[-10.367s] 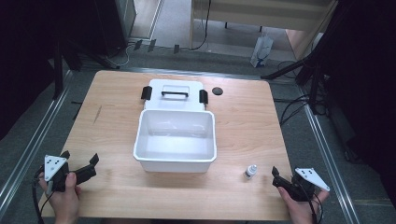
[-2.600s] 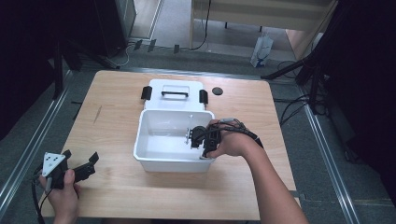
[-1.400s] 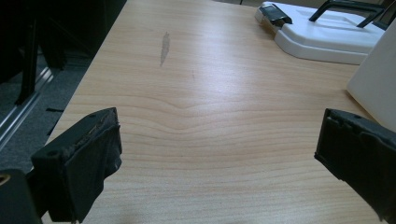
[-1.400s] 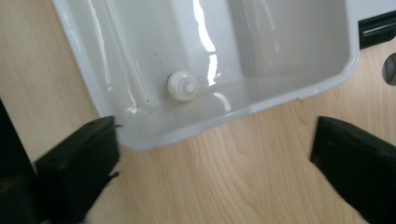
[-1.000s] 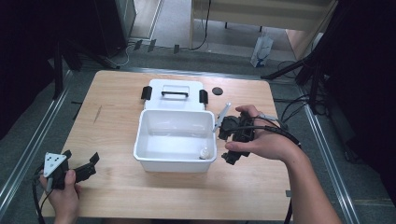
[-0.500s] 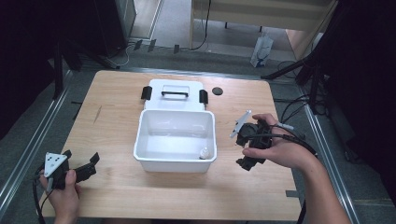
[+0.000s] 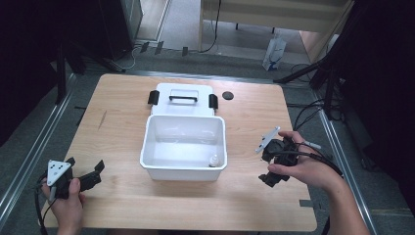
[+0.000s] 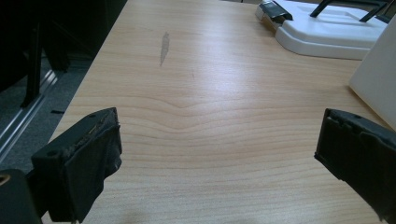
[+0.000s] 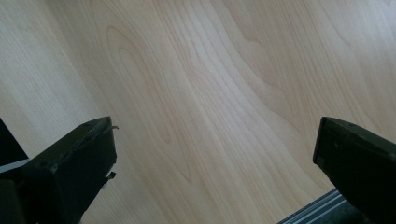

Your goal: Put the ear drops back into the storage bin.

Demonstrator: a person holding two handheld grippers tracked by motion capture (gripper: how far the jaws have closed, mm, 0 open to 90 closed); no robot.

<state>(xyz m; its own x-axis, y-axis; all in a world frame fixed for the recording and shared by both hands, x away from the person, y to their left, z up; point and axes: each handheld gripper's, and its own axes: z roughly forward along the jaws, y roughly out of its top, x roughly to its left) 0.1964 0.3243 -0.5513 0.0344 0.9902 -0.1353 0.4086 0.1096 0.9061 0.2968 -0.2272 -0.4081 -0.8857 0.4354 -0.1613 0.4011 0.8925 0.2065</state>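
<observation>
A white open box (image 7: 183, 172) stands in the middle of the wooden table (image 7: 122, 122). Its lid (image 7: 182, 93), with a black handle and black clasps, lies flat just behind it. A small clear vial (image 7: 214, 160) stands inside the box at its front right corner. My right gripper (image 7: 267, 165) hovers to the right of the box, tilted down over bare wood, open and holding nothing (image 9: 219, 163). My left gripper (image 7: 84, 164) rests near the front left corner of the table, open and holding nothing (image 8: 217, 154). The box wall (image 8: 378, 84) and lid (image 8: 327, 28) lie ahead of it to the right.
A small black disc (image 7: 227, 95) lies on the table right of the lid. A grey scuff (image 8: 164, 44) marks the wood on the left side. Metal rails (image 7: 34, 147) run along both sides of the table, with cables (image 7: 308, 115) on the floor at right.
My right gripper carried the vial from the table's front right into the box, let it go, and drew back out to the right. The left gripper stayed put.
</observation>
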